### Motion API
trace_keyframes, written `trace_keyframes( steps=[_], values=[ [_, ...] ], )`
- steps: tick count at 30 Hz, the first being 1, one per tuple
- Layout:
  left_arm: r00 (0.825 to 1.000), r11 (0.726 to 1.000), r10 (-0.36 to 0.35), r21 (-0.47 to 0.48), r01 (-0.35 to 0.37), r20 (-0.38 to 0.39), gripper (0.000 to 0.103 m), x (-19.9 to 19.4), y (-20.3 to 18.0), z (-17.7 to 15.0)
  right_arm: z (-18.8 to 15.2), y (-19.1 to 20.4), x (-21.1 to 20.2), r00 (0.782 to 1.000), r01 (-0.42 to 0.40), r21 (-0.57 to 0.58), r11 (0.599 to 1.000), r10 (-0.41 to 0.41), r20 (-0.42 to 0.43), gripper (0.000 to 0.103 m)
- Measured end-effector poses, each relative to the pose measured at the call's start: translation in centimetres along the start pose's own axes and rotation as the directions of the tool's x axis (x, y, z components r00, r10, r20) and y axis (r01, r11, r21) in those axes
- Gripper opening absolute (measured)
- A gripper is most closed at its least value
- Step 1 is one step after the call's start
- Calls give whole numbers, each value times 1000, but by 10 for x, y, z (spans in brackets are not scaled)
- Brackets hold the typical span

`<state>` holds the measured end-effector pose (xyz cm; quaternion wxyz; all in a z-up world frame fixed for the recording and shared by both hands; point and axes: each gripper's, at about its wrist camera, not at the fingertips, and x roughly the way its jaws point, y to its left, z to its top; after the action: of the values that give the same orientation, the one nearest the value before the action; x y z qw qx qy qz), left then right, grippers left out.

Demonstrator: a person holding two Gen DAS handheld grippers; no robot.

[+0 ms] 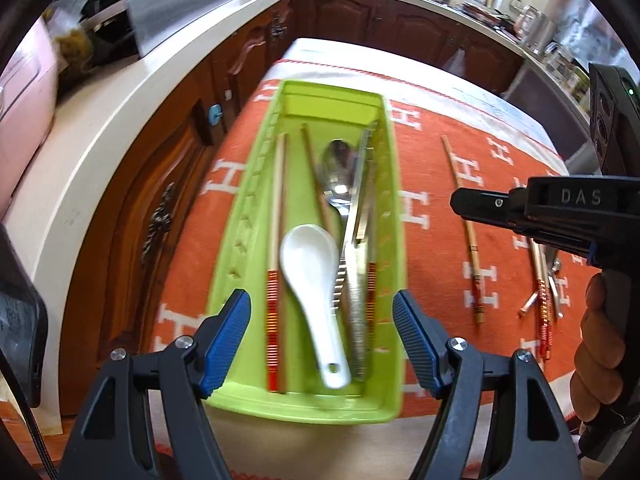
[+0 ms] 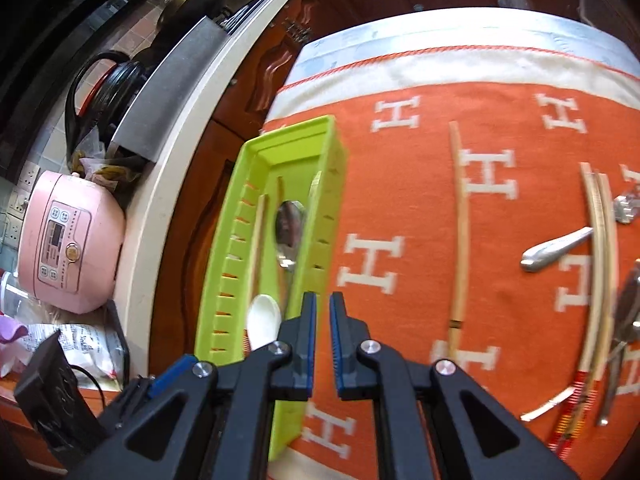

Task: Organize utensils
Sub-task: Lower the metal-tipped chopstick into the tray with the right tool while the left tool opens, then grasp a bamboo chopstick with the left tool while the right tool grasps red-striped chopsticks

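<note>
Loose chopsticks beside green tray, seemingly

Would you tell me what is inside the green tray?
The green tray holds a white spoon, metal spoon, chopsticks and serrated tongs; anything beneath them is hidden.

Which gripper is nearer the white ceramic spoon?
Left. The left gripper straddles the white ceramic spoon in the green tray; the right gripper, shut and empty, sits beside the tray's outer wall.
</note>
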<state>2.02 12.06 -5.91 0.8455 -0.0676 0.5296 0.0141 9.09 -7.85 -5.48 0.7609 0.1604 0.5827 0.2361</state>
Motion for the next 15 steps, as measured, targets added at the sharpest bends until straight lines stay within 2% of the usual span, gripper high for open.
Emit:
trace_keyframes(
  steps=[7,15],
  values=[
    [996,994,-86,62,87,-14,72,-3,-41,10,-8,-40,-47,995,44,8,999,-45,88,7],
    [981,977,-184,103,189,-53,69,8,-91,28,-23,-92,-92,983,80,61,995,-88,160,7]
  ],
)
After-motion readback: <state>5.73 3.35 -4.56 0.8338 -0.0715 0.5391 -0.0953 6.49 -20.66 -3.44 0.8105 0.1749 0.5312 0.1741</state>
